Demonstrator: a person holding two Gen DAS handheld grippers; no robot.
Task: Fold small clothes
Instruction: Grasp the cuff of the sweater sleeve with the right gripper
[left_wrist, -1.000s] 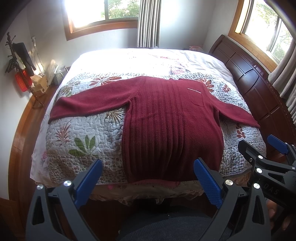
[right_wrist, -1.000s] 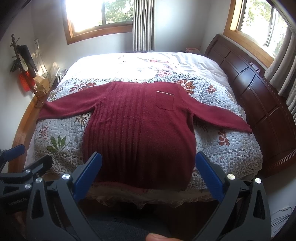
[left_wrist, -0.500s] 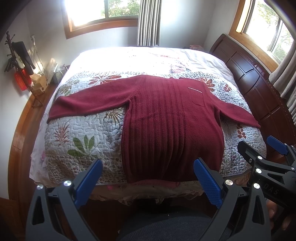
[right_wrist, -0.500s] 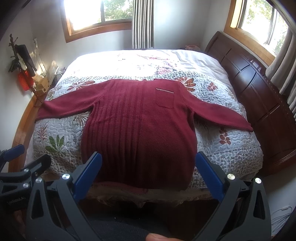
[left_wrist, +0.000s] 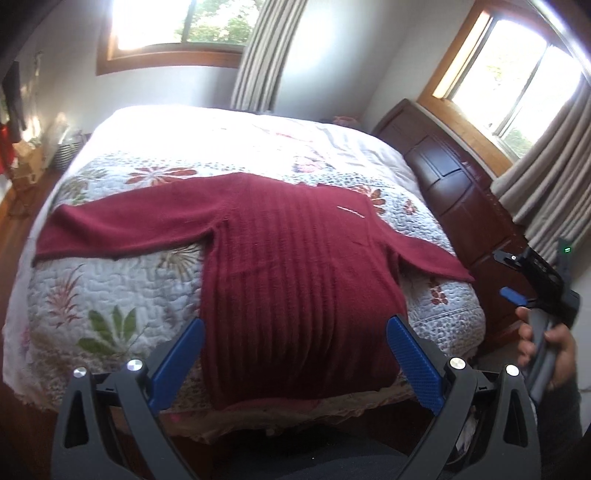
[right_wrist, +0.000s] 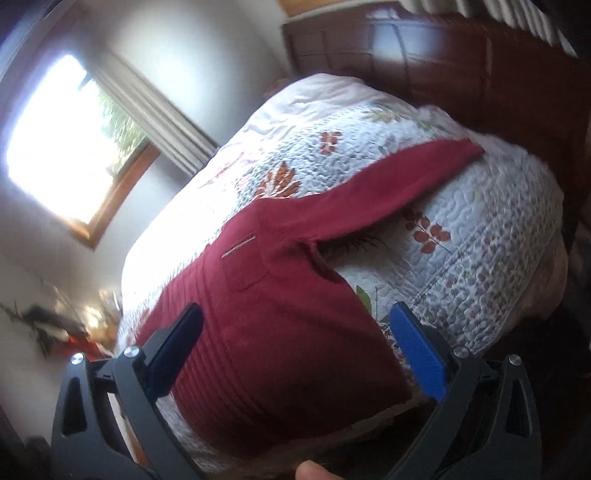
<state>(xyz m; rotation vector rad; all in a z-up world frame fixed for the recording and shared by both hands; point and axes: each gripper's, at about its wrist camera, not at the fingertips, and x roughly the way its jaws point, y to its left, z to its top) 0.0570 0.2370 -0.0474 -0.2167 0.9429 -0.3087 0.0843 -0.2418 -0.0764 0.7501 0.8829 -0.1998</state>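
Observation:
A dark red knitted sweater (left_wrist: 295, 266) lies flat on the floral quilt (left_wrist: 110, 295), both sleeves spread out and its hem at the near bed edge. My left gripper (left_wrist: 295, 354) hovers open above the hem, nothing between its blue pads. In the right wrist view the sweater (right_wrist: 280, 314) appears tilted, its right sleeve (right_wrist: 399, 177) stretching toward the headboard side. My right gripper (right_wrist: 295, 350) is open over the sweater's lower right part and holds nothing. The right gripper (left_wrist: 532, 280), held by a hand, also shows at the right edge of the left wrist view.
The bed has a dark wooden headboard (left_wrist: 454, 192) on the right. Windows with curtains (left_wrist: 266, 55) line the far and right walls. A cluttered shelf (left_wrist: 26, 162) stands at the left wall. Wooden floor runs along the bed's left side.
My right gripper has swung right and rolled, so its view is tilted and blurred, now facing the right sleeve. The left gripper moved closer to the bed. The sweater has not moved.

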